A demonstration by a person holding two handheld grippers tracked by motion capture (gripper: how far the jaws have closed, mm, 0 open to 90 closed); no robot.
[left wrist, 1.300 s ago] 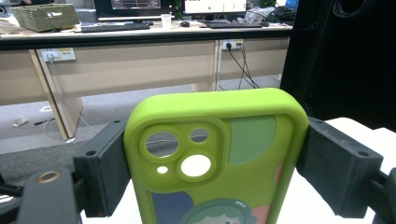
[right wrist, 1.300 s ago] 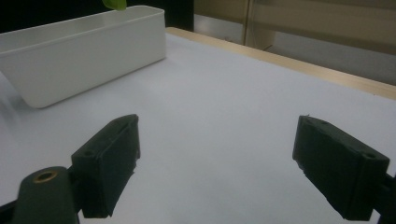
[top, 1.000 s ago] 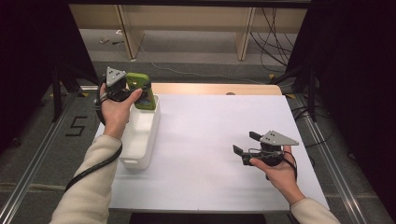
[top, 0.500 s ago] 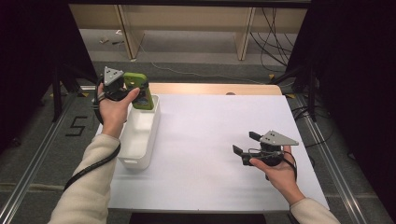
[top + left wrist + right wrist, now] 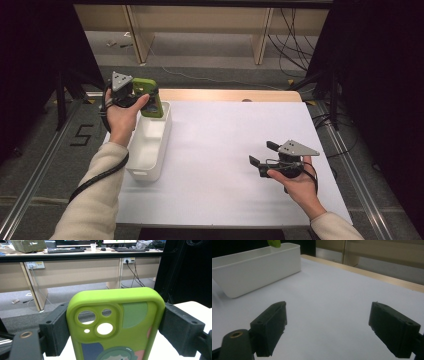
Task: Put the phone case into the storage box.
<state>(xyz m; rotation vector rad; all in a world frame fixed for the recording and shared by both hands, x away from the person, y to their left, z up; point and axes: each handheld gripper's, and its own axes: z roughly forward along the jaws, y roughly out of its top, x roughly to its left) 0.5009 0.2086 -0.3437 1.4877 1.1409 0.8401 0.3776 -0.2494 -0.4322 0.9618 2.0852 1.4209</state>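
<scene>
here left claw (image 5: 145, 95) clamped on green phone case (image 5: 150, 97) above white bin (image 5: 150, 150); right claw (image 5: 264, 154) apart

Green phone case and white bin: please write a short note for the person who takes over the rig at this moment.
Left tongs: shut on the green phone case, gripped by its two long edges, held upright above the far end of the white bin.
Right tongs: open, nothing between them, low over the bare white table on the right side.
Done: the case is gripped and off the table.
Left: probably to lower the case into the bin and release it; this is a guess.
</scene>
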